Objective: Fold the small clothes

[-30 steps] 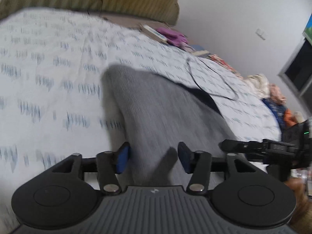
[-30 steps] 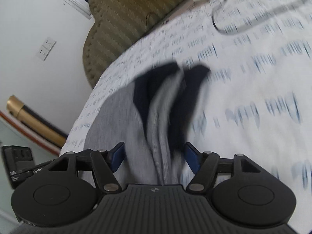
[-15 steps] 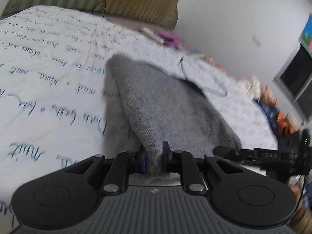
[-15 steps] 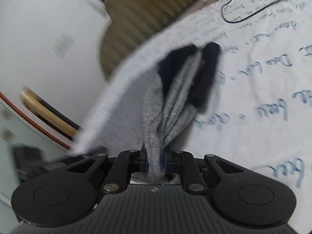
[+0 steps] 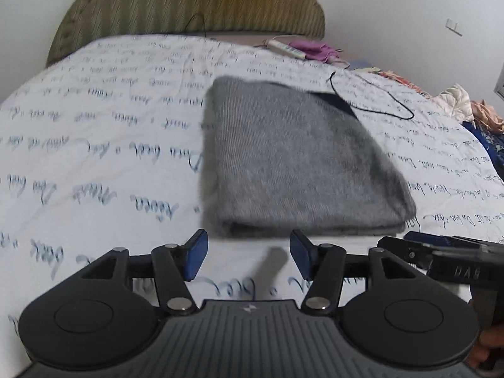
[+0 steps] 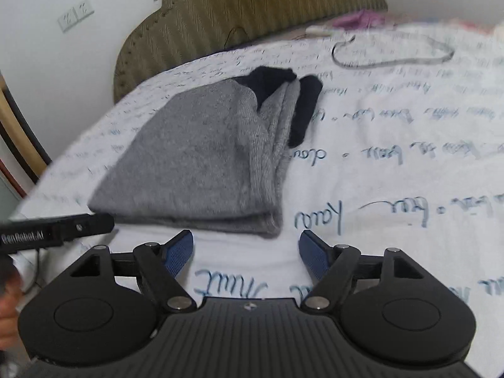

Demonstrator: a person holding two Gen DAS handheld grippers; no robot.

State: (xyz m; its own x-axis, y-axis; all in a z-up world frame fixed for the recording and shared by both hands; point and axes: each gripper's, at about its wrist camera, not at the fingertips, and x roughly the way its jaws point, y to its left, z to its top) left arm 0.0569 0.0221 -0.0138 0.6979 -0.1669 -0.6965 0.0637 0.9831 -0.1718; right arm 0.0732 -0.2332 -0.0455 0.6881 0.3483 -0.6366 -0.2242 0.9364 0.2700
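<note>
Left gripper (image 5: 247, 256) & right gripper (image 6: 246, 254) nearest, both w/ jaws apart, holding nothing. Just beyond them the folded grey knit garment with dark navy trim (image 5: 293, 160) lies flat on the white bedsheet printed with blue script (image 5: 94, 145). Farther right, a thin black cable loop (image 5: 375, 97); olive ribbed headboard (image 5: 189, 3) at far end.

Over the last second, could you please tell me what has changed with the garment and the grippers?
Both grippers closed on the grey garment, drew it over, then let go. The left gripper and right gripper are open now, backed off. The garment lies folded. The black cable stayed put.
</note>
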